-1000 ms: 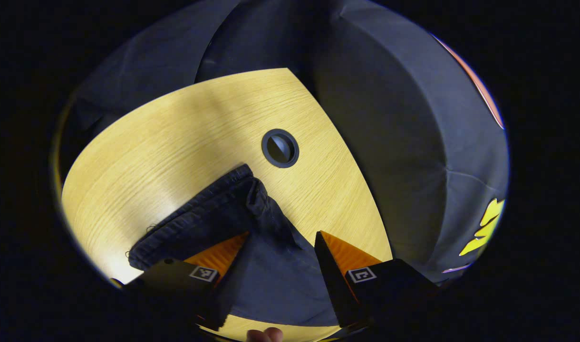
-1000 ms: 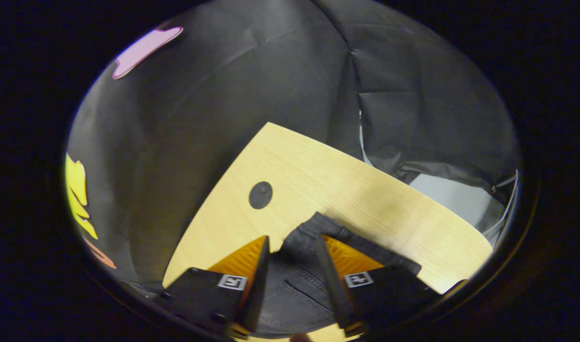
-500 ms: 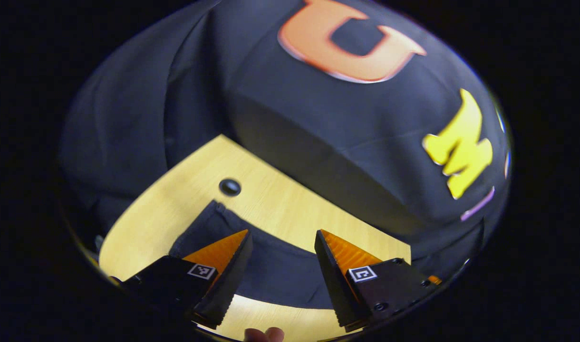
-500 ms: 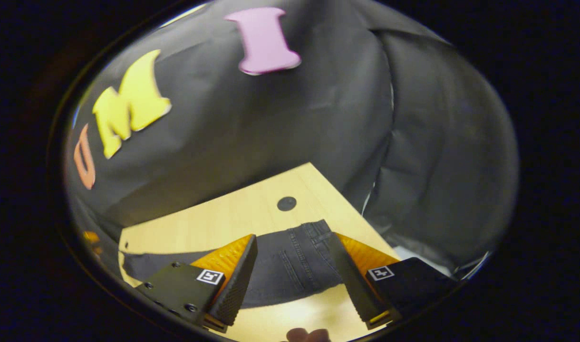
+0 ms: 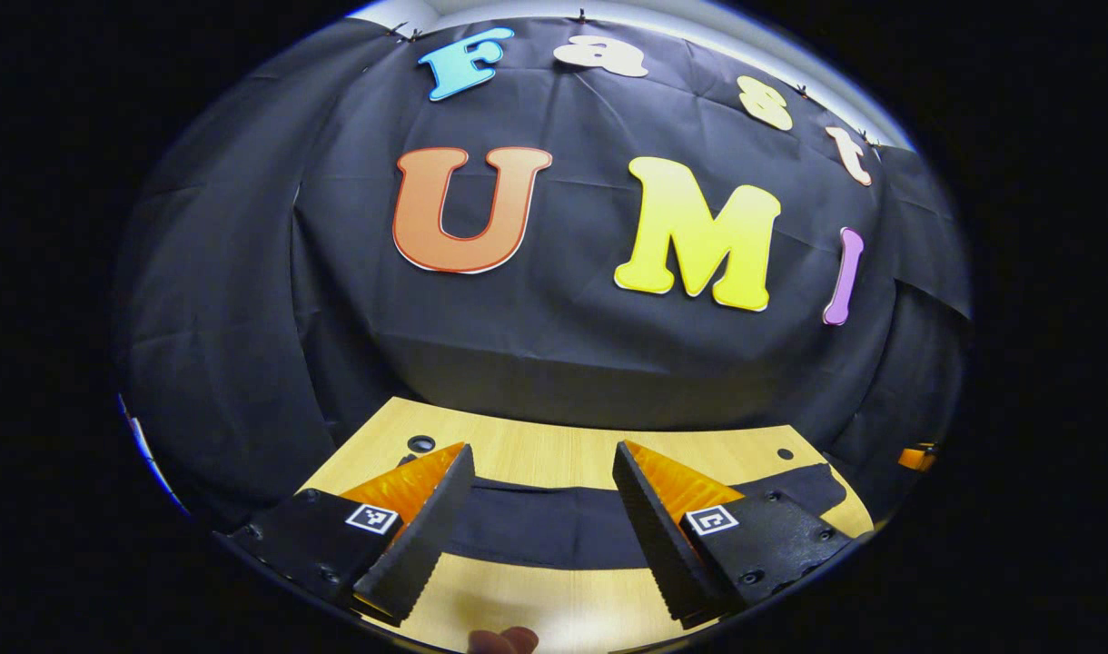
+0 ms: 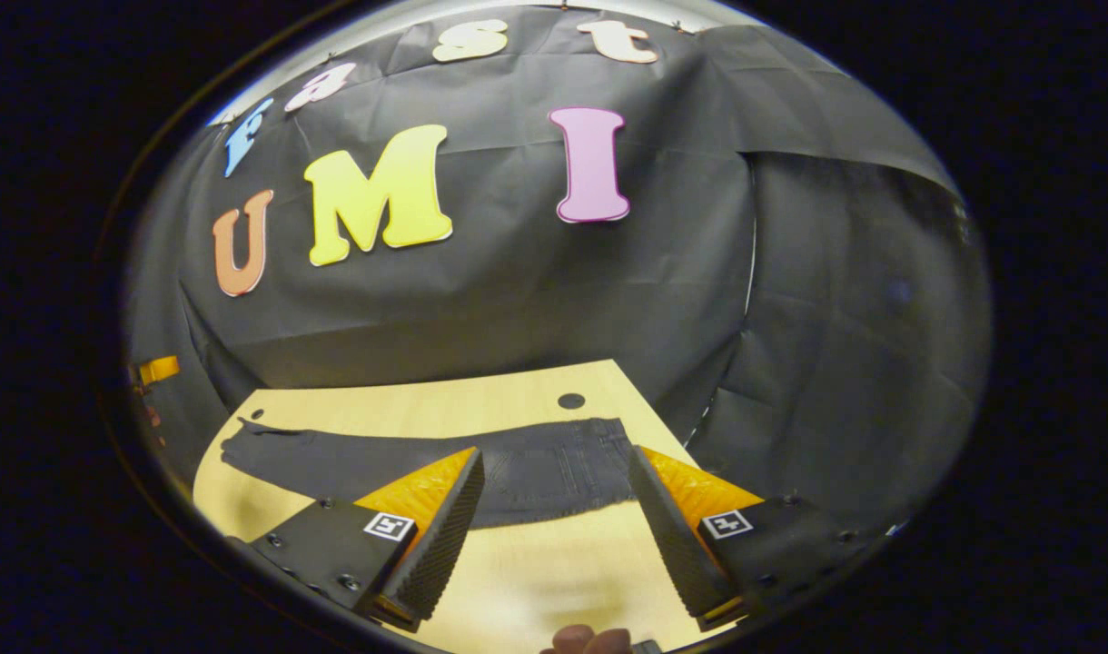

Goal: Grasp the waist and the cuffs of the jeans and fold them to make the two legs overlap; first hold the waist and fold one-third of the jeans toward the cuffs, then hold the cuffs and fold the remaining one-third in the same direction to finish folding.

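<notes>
In the left gripper view, the left tool [image 5: 540, 518] hangs released above the bench [image 5: 554, 609], fingers apart and clear of the jeans [image 5: 536, 527], which lie flat in a long strip across the bench.

In the right gripper view, the right tool [image 6: 554, 531] is likewise released, above the bench [image 6: 554, 572], with the jeans [image 6: 536, 468] lying beyond its fingers, their waist end near a round hole [image 6: 571, 401] in the bench.

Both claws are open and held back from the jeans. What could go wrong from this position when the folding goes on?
1. The left claw and right claw hang open, apart from the jeans, so each must grasp again; a shallow pinch may catch only the top layer.
2. The jeans lie in one long strip across the table; uneven pulls may skew the legs.
</notes>
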Motion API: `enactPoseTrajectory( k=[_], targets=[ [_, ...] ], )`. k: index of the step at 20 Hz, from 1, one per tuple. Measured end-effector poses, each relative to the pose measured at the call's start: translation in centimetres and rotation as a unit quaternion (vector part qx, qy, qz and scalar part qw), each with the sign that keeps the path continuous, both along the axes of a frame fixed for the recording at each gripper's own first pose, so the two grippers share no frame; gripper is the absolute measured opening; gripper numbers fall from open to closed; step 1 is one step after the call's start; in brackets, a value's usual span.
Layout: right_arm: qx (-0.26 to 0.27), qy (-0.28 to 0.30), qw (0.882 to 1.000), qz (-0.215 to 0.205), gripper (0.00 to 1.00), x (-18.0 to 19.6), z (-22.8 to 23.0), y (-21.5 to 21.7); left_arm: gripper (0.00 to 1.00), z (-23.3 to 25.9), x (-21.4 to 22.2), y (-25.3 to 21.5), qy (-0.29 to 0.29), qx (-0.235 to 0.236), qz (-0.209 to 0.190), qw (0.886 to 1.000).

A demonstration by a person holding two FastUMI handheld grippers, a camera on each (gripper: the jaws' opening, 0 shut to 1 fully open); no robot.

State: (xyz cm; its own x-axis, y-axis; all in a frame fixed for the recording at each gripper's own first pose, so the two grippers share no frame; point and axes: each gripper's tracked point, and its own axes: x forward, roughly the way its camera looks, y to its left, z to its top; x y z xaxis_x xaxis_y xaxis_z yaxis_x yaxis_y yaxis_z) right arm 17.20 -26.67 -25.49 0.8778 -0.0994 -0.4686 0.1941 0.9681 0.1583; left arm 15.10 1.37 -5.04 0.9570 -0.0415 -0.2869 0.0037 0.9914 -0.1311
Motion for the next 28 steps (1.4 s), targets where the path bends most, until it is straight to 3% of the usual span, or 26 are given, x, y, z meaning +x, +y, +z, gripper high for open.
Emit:
enactPoseTrajectory(
  k=[3,6,10,12,13,14,18,19,23,25,28],
  targets=[
    [0.031,0.020,0.999,-0.022,0.96,0.7,-2.4,0.2,0.99,-0.4,-1.3,-1.9,0.001,0.007,-0.010,1.000],
    [0.064,0.040,0.996,-0.046,0.96,1.6,-7.0,-2.3,0.99,-0.3,-1.6,-3.9,0.009,-0.011,-0.007,1.000],
    [0.085,0.069,0.992,-0.070,0.99,6.0,-14.1,-6.1,1.00,0.3,-0.6,-5.4,0.017,0.004,-0.005,1.000],
    [0.095,0.088,0.989,-0.073,0.96,7.6,-17.1,-7.9,0.99,0.5,-0.1,-5.5,0.025,0.007,0.002,1.000],
    [0.097,0.091,0.988,-0.078,1.00,8.6,-18.2,-9.0,1.00,0.6,0.1,-5.6,0.028,0.009,0.007,1.000],
    [0.100,0.092,0.987,-0.081,0.95,9.3,-19.0,-9.7,0.99,0.6,0.3,-5.5,0.029,0.012,0.012,0.999],
    [0.120,0.105,0.985,-0.066,0.94,11.8,-21.5,-9.7,0.99,0.0,0.3,-5.8,0.042,0.016,0.025,0.999],
    [0.114,0.114,0.985,-0.059,0.99,12.0,-22.3,-9.5,0.99,-0.1,0.3,-5.8,0.044,0.014,0.028,0.999],
    [0.095,0.117,0.988,-0.043,0.90,12.1,-22.7,-9.2,0.99,-1.0,-0.3,-5.3,0.059,-0.001,0.040,0.997],
    [0.110,0.129,0.985,-0.044,0.67,12.4,-22.2,-8.0,0.99,-1.3,-0.8,-4.7,0.064,-0.013,0.050,0.997],
    [0.075,0.133,0.987,-0.046,0.25,13.1,-21.0,-6.7,0.99,-1.6,-1.8,-3.5,0.062,-0.023,0.065,0.996]
  ],
)
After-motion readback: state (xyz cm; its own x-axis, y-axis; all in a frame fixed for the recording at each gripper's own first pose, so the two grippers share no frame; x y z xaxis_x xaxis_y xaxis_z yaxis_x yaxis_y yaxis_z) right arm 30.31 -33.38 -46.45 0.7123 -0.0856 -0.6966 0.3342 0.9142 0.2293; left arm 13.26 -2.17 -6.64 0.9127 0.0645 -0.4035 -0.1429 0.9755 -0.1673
